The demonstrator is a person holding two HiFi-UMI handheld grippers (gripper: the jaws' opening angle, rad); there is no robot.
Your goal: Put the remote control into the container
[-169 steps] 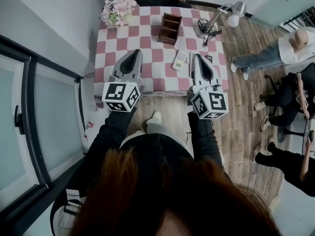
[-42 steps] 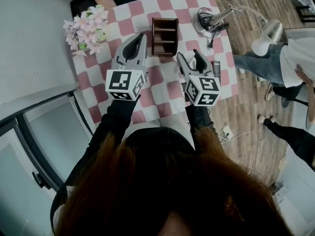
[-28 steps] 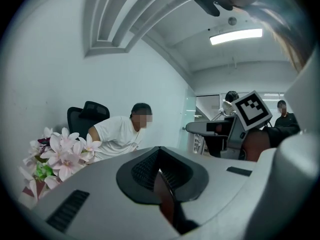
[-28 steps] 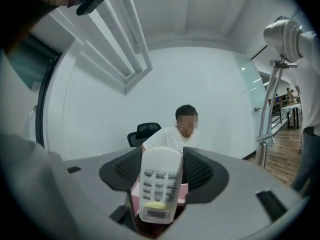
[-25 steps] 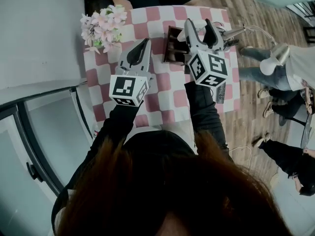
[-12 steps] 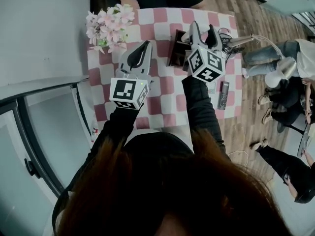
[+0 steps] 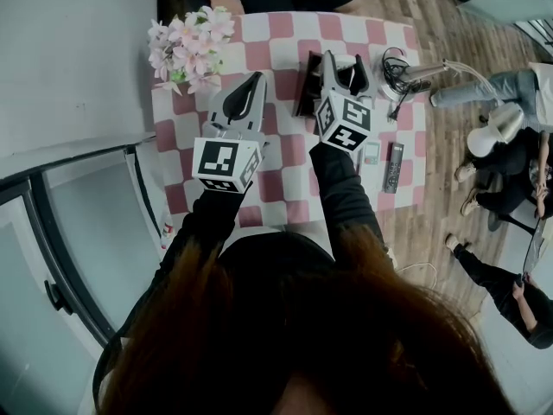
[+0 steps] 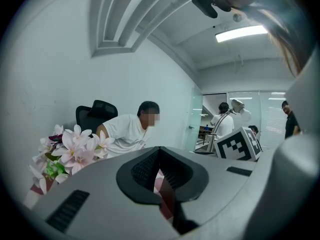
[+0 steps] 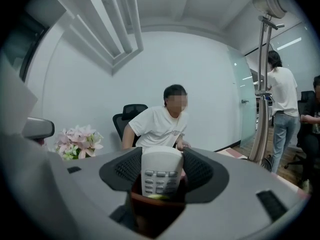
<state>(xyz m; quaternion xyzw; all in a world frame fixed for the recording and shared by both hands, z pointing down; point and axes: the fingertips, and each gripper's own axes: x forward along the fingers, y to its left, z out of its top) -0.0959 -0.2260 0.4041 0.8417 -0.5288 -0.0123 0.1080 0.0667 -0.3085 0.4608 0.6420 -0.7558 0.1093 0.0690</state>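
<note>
Bench [image 7: 287, 173]: pink-and-white checked cloth. Its near edge lies just ahead of the holder's sleeves, its right edge is over a plank floor [image 7: 449, 214], and its left edge is beside a grey wall [image 7: 78, 59]. Open cloth shows between the two claws and along the near strip. Far left corner: flowers [image 7: 188, 43]. Far middle: brown container [image 7: 306, 85], upright. Far right: lamp [image 7: 406, 74], base on the cloth, arm reaching past the right edge. Right strip: grey device [image 7: 371, 152] and dark remote [image 7: 393, 167], side by side near the right edge, well apart from the container. Left claw [image 7: 256, 78]: clenched, empty, held over the cloth left of the container. Right claw [image 7: 342, 61]: grasping the white remote control [image 9: 161, 170], which is upright with its keypad toward the camera and its lower end inside the container's rim. In the head view the right claw mostly hides the remote control. Gripper views only: a person [image 9: 160, 126] in a white shirt at the far side, a chair [image 9: 129, 115] and a ceiling light [image 8: 242, 32].
</note>
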